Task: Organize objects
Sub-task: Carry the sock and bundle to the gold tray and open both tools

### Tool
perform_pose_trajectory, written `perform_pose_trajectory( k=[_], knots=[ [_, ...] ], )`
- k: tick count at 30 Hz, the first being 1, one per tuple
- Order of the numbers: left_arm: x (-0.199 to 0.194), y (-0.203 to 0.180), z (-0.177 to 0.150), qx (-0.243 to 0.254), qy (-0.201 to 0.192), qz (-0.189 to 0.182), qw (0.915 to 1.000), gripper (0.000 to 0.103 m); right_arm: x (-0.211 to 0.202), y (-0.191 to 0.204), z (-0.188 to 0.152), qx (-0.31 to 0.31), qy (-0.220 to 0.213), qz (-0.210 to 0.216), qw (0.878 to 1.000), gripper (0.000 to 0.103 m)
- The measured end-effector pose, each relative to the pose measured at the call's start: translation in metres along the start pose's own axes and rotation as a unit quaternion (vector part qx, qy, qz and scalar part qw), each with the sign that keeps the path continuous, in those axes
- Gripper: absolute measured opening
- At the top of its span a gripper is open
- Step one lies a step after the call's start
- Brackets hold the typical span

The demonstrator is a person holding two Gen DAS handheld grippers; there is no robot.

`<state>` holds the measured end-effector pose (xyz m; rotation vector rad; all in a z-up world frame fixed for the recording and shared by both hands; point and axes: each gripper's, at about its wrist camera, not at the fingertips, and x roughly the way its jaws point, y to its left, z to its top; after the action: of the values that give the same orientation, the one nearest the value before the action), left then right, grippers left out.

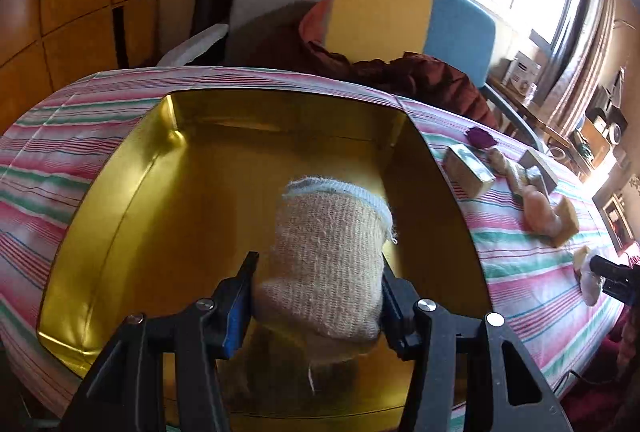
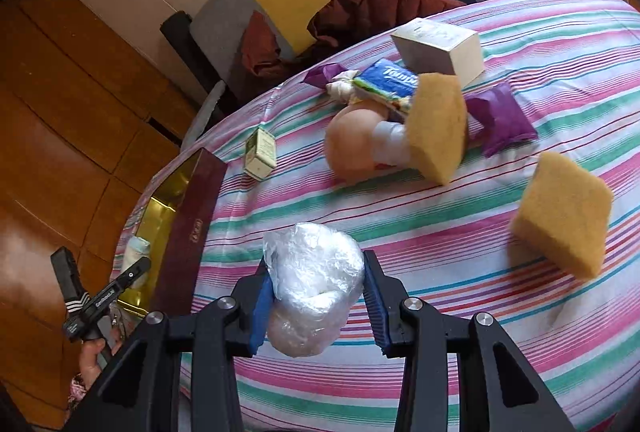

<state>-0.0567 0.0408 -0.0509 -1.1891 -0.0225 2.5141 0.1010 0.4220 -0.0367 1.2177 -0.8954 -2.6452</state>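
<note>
Left claw (image 1: 316,292) clamps sock (image 1: 328,256), over tin (image 1: 120,192)

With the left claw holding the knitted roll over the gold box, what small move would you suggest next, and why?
Probably lower the left claw a little and open it. Its pads clamp the knitted roll, which hangs over the open gold box, whose floor below looks bare. The right claw grips a plastic-wrapped bundle over the striped cloth, so it can wait.
</note>
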Motion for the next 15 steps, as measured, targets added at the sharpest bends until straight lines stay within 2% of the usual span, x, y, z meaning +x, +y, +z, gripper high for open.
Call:
perform_pose_trajectory(
  k=[3, 10, 15],
  knots=[
    [0.002, 0.021, 0.005, -0.008, -0.005, 0.032, 0.9994, 0.054, 0.013, 0.037, -0.004, -0.026, 0.006, 0.028, 0.999, 0.041],
    [0.013, 0.060, 0.013, -0.035, 0.016, 0.063, 0.9972, 0.054, 0.054, 0.134, -0.009, -0.100, 0.045, 0.083, 0.990, 0.042],
    [0.021, 0.078, 0.010, -0.046, 0.032, 0.092, 0.9942, 0.055, 0.093, 0.195, -0.016, -0.149, 0.080, 0.098, 0.981, 0.042]
  ],
)
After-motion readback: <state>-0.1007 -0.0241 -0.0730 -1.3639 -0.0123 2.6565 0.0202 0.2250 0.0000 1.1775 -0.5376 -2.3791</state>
